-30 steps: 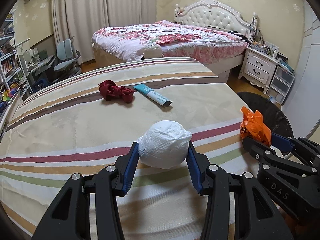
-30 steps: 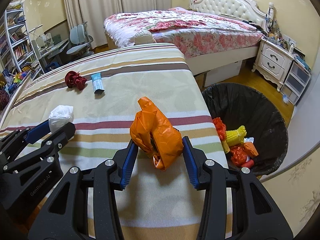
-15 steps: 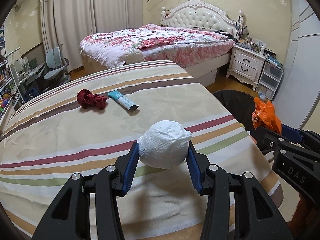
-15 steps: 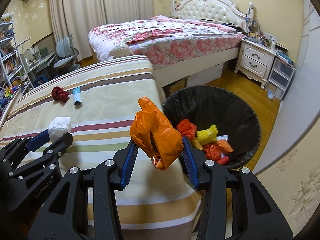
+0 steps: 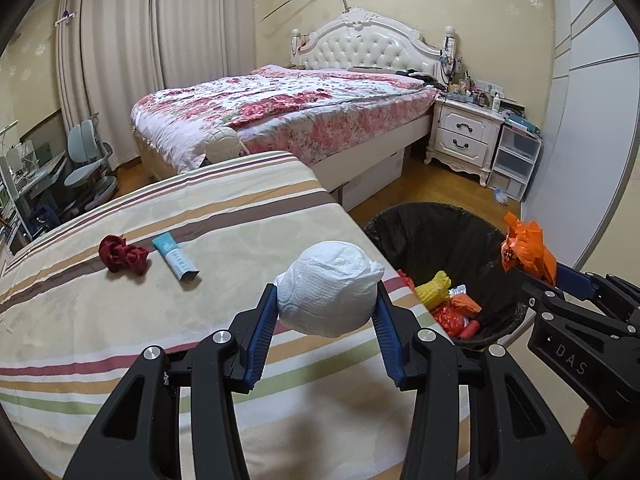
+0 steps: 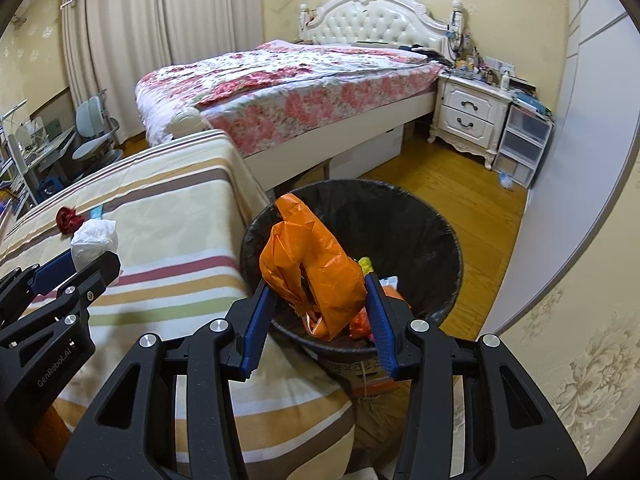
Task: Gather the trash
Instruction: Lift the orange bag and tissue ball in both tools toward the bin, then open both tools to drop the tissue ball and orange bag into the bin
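Observation:
My left gripper [image 5: 327, 304] is shut on a white crumpled paper ball [image 5: 329, 288], held above the right edge of the striped bed [image 5: 120, 320]. My right gripper [image 6: 316, 292] is shut on an orange plastic bag [image 6: 312, 264] and holds it over the near rim of the black-lined trash bin [image 6: 420, 224]. The bin [image 5: 420, 232] holds yellow, red and orange trash. A dark red crumpled item [image 5: 122, 254] and a teal tube [image 5: 176, 258] lie on the striped bed.
A floral bed [image 5: 288, 112] with a white headboard stands behind. A white nightstand [image 5: 464, 140] and plastic drawers [image 5: 516, 164] are at the right wall. Wood floor [image 6: 460, 184] surrounds the bin. Desk and chair [image 5: 88, 160] are far left.
Both grippers moved right, off the striped bed toward the bin. The orange bag is now over the bin; the white ball is near the bed's right edge. Both grips unchanged.

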{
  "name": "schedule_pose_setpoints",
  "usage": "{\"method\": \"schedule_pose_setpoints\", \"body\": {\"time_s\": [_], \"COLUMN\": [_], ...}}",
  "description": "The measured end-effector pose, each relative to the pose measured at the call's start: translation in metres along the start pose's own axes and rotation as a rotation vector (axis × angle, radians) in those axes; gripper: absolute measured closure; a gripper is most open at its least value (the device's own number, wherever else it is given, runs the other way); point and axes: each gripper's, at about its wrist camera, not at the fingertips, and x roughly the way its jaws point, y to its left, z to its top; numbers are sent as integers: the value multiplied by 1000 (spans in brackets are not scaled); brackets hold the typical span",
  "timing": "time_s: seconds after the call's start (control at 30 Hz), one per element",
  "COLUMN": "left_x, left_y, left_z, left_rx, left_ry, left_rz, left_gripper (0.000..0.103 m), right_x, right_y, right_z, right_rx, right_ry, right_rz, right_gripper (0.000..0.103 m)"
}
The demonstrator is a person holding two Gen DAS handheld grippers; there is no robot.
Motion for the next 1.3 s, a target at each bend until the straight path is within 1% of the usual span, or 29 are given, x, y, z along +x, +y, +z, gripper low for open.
{"method": "schedule_pose_setpoints", "body": {"time_s": [0.1,0.3,0.53,0.8,0.93,1.3], "left_x": [9,29,51,70,78,87], "left_y": [-13,-35,-51,-59,-59,-72], "left_z": [11,28,38,43,45,54], "left_rx": [11,39,65,68,47,73], "left_ry": [-9,-8,5,34,61,63], "left_rz": [-14,-20,-12,-3,-21,-26], "left_gripper": [56,56,56,56,56,56], "right_x": [5,18,32,47,54,68], "right_y": [-10,-30,-42,-50,-55,-63], "right_z": [5,14,23,28,29,31], "right_rx": [14,44,63,78,85,104], "right_ry": [-3,0,6,21,28,48], "right_rz": [-18,-45,-61,-65,-66,-72], "right_gripper": [59,59,59,59,59,59]}}
